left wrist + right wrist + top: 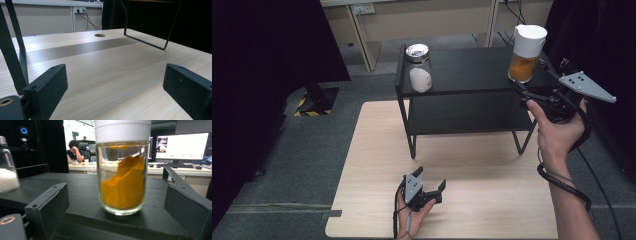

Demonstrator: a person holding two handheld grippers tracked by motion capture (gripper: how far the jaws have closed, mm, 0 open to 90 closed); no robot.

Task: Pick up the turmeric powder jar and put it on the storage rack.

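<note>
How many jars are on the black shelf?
2: the orange-powder jar stands at the top shelf's right end, between the open right claw; the white-powder jar stands at its left end.

Lab or office test bay indicated. Light wood table (377,150) set on grey carpeted floor (287,165), flanked by black curtains (257,60). Hazard-striped stand base (309,105) seen at left. Wall socket with plugged cables (80,10) seen behind table. In right gripper view, office desks, lit monitor (181,146) with keyboard, and seated person (75,151) seen in background. Small black shelf rack (462,75) placed on table as staged prop.
</note>
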